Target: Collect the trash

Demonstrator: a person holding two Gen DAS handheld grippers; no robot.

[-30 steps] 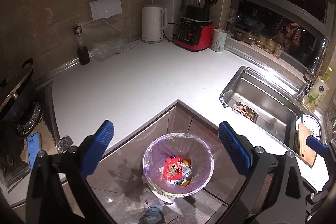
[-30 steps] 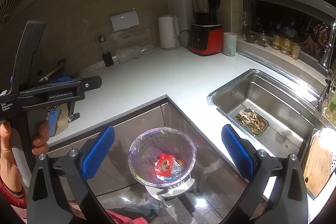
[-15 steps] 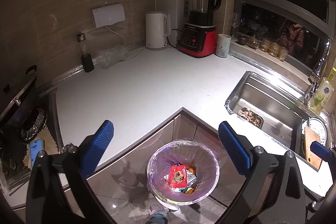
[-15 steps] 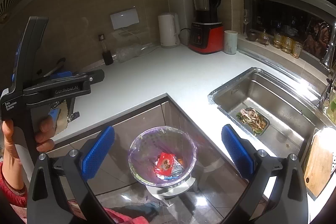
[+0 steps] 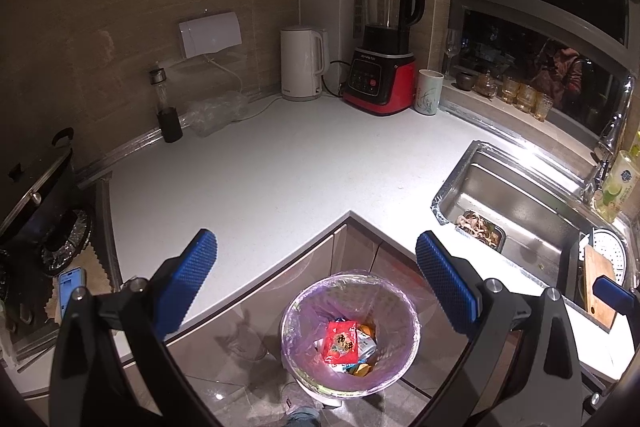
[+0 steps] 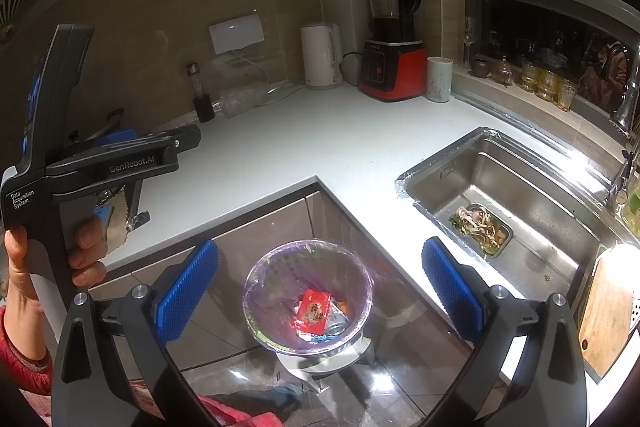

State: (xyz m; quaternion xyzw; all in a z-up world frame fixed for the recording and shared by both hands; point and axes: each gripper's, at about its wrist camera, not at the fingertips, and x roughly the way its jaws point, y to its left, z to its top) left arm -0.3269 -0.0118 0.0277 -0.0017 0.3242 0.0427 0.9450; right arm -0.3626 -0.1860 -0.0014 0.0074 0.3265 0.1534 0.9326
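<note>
Both claws spread wide, empty, above the floor bin. Left claw; right claw. Bin, purple liner, sits in the inner corner of the white bench. Trash inside: red packet on top of other wrappers. Left hand grips the left claw's handle. Sink holds a tray of scraps.

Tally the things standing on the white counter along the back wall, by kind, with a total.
Blender: 1
Kettle: 1
Cup: 1
Bottle: 1
Clear plastic bag: 1
Total: 5
</note>
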